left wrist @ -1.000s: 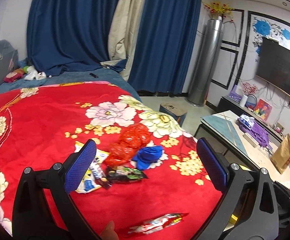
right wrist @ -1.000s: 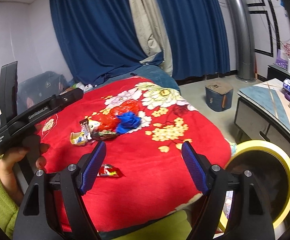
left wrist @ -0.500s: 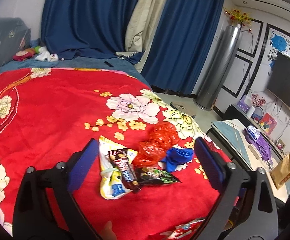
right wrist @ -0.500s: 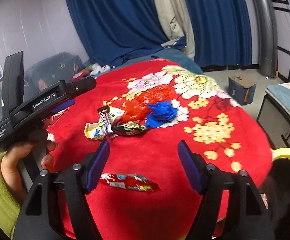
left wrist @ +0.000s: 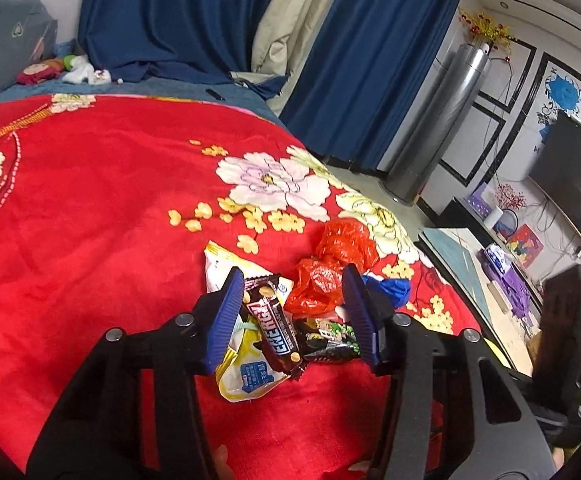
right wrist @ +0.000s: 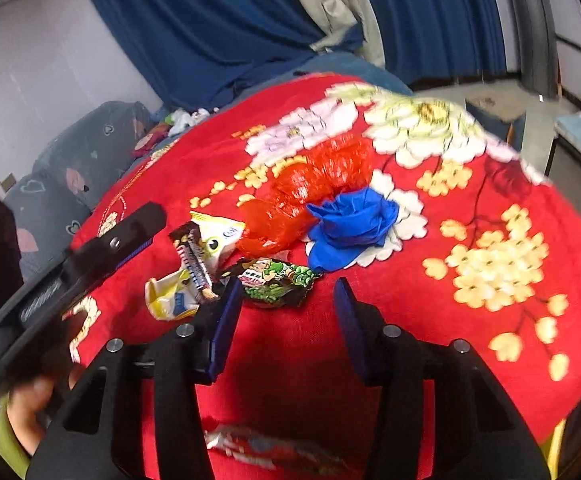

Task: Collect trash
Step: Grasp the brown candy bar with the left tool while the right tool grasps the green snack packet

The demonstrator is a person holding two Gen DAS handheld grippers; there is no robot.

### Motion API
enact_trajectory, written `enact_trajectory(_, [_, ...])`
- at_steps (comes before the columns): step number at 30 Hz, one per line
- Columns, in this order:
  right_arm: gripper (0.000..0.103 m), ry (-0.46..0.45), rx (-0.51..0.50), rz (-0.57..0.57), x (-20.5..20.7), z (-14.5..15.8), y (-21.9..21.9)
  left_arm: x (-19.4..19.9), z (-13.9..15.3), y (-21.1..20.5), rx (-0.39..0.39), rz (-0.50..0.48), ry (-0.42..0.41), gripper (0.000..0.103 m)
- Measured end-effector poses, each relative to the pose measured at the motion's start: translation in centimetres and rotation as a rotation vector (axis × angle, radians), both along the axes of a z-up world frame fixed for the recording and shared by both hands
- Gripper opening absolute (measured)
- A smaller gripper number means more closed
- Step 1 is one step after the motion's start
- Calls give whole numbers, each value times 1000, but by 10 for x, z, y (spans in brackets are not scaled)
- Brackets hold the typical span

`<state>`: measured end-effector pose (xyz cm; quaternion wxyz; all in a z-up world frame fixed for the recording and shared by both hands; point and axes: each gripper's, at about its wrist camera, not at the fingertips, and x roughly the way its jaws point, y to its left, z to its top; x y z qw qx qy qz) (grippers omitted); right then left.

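Both claws dropped closer to the wrapper pile [left wrist: 290, 312]; left claw [left wrist: 294, 312] and right claw [right wrist: 286, 320] were closing, gripping nothing yet.

L gripper [left wrist: 292, 312] is angled downward, jaws closing, pads not yet pressed. R gripper [right wrist: 286, 316] is angled down too, jaws closing, nothing gripped.

Blurred wrapper [right wrist: 266, 450] behind right jaws
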<state>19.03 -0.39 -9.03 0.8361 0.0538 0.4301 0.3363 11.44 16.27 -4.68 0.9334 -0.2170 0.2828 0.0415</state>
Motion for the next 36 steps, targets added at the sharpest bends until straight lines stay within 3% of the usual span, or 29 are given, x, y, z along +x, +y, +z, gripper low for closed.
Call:
enact_trajectory(4, [37,102,29,2,8,-16,4,4,-6,0,-7,-17,14,41])
enact_trajectory(6, [27,136,50,24,6,-22,5,6,-9,-1,-11,-24,22,41])
enact_trajectory(10, [14,161,89,27,-2,-26,1,9,-18,1,-20,-21,51,41])
enact_trajectory(18, [11,115,97,31,-18,-17,-11,12,-27,2,-18,-21,92,28])
enact_trajectory(23, [10,80,98,31,-25,-7,-19,14,-30,2,-21,-28,111,5])
enact_trajectory(26, [10,70,97,29,-28,-4,-23,14,-31,0,-21,-40,117,0])
enact_trajectory(34, [10,11,100,6,-40,10,-45,14,-26,-10,5,-74,125,0])
enact_trajectory(36, [10,-7,105,-2,-43,16,-54,14,-23,-15,21,-84,124,11])
